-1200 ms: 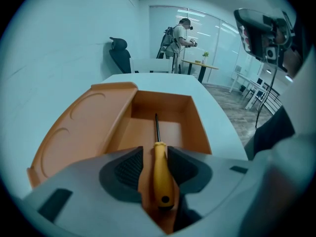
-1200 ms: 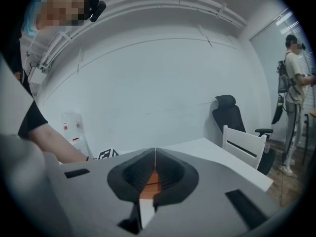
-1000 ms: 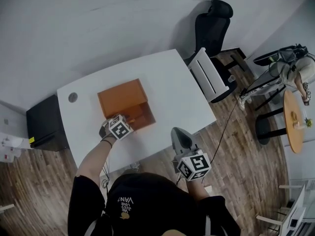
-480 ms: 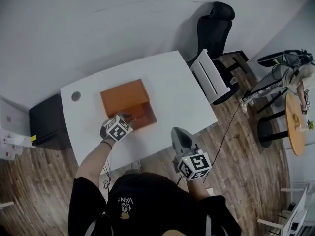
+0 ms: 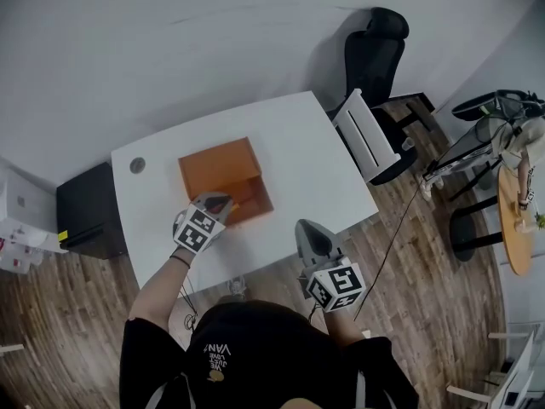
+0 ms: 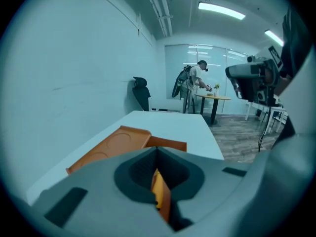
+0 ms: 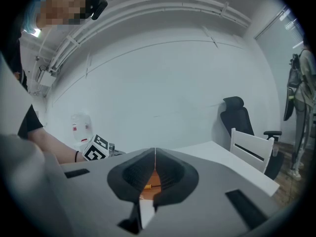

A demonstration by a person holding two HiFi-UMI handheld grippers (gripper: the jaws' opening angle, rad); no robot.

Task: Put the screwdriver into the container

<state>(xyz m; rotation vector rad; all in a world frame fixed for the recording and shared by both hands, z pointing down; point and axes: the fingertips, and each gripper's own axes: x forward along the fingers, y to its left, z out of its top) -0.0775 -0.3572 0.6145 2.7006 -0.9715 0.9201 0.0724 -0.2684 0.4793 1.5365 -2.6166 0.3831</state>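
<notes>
Both left gripper (image 5: pixel 216 202) (jaws just closed) and right gripper (image 5: pixel 306 228) shut, empty; one container (image 5: pixel 215 164).

The left claw (image 5: pixel 216 201) reached forward and sloped downward at the end of a bare forearm (image 5: pixel 157 281) stretched out ahead of the body, with a dark band (image 5: pixel 180 261) round the wrist. Its jaws had just been closing and met pad against pad, with nothing gripped between them. The right claw (image 5: pixel 308 231) was held nearer the body, on the person's right, pointing almost level, its jaws likewise pressed together along a thin seam. Each claw's marker cube (image 5: pixel 334 285) faced up toward the head.
</notes>
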